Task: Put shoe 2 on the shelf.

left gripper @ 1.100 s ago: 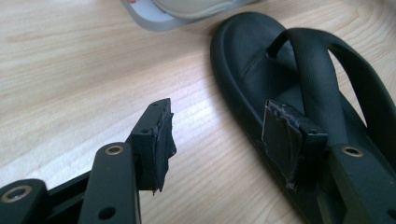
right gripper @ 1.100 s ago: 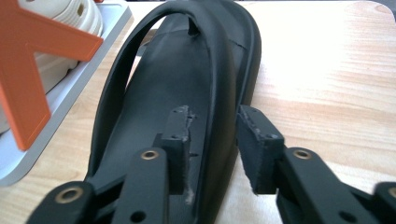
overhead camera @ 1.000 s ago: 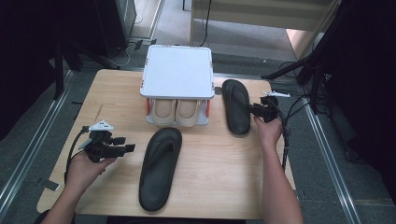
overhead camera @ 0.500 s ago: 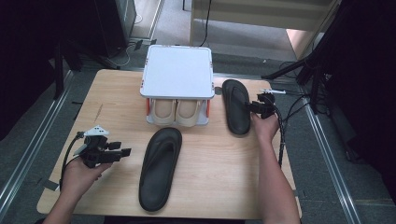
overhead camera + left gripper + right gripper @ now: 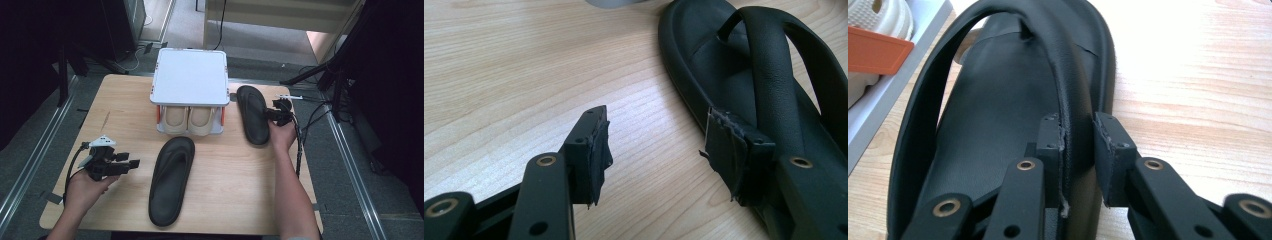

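Observation:
Two black flip-flop sandals lie on the wooden table. One sandal [image 5: 251, 112] lies at the right, next to the rack, and its strap [image 5: 1068, 90] runs between my right gripper's jaws. The right gripper [image 5: 274, 114] [image 5: 1079, 130] has just been closing and now pinches that strap from the sandal's right side. The other sandal [image 5: 172, 180] [image 5: 744, 75] lies in the middle, near the front. To its left, my left gripper [image 5: 131, 164] [image 5: 654, 135] hovers low over the table, open and pointing at the sandal, with only bare wood between its pads.
A white two-level rack [image 5: 190, 75] stands at the table's back middle, with a pair of beige shoes [image 5: 189, 119] on its lower level. An orange post of the rack [image 5: 875, 50] is close to the gripped sandal. Cables hang off the table's right edge [image 5: 300, 145].
The left gripper has drifted slightly toward the table's near edge. The right hand has stayed at the far sandal, shifting a little toward it.

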`<state>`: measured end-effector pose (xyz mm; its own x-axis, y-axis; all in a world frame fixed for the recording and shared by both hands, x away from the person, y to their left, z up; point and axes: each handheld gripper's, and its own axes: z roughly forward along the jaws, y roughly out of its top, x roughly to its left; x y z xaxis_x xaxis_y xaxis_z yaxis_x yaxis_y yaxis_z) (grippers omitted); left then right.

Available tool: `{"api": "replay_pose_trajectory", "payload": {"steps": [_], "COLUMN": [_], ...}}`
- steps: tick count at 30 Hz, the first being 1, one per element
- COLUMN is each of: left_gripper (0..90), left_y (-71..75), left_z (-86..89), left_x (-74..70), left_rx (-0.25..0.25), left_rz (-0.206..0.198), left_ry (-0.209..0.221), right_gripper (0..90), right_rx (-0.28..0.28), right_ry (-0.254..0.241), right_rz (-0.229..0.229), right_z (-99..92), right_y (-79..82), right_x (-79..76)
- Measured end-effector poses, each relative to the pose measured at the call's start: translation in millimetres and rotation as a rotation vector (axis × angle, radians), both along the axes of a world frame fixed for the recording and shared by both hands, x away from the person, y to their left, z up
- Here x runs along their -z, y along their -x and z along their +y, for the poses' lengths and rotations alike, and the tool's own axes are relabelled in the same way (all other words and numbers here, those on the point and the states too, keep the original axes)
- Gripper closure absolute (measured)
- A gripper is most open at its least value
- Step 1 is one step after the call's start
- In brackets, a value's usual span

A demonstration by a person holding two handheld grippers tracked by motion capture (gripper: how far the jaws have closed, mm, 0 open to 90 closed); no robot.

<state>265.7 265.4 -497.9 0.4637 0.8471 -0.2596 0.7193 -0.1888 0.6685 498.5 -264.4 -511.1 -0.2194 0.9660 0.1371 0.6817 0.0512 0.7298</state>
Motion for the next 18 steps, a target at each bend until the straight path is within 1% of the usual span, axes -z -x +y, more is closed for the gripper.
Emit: {"api": "replay_pose_trajectory", "payload": {"steps": [3,4,9,16,18], "left_gripper": [43.5,43.5,43.5,41.9,41.9], "left_y": [0.4,0.5,1.0,0.1,-0.1], "left_z": [0.3,0.4,0.9,0.7,1.0], "left_x": [-0.3,-0.3,-0.4,-0.9,-1.2], "left_rx": [0.001,-0.001,-0.007,-0.008,-0.004], "left_rz": [0.000,0.000,0.000,0.005,0.003], "left_ry": [-0.002,0.002,0.005,0.010,0.010], "right_gripper": [77.7,77.9,78.6,80.3,80.4], "right_rx": [0.007,0.014,0.028,0.019,0.017], "right_ry": [-0.006,-0.017,-0.038,-0.052,-0.053], "right_rz": [0.009,0.012,0.008,-0.003,-0.013], "right_z": [-0.4,-0.7,-4.2,-3.7,-3.0], "right_y": [0.0,0.1,1.2,5.3,7.4], "right_x": [-0.8,-1.2,-5.0,-13.0,-16.1]}}
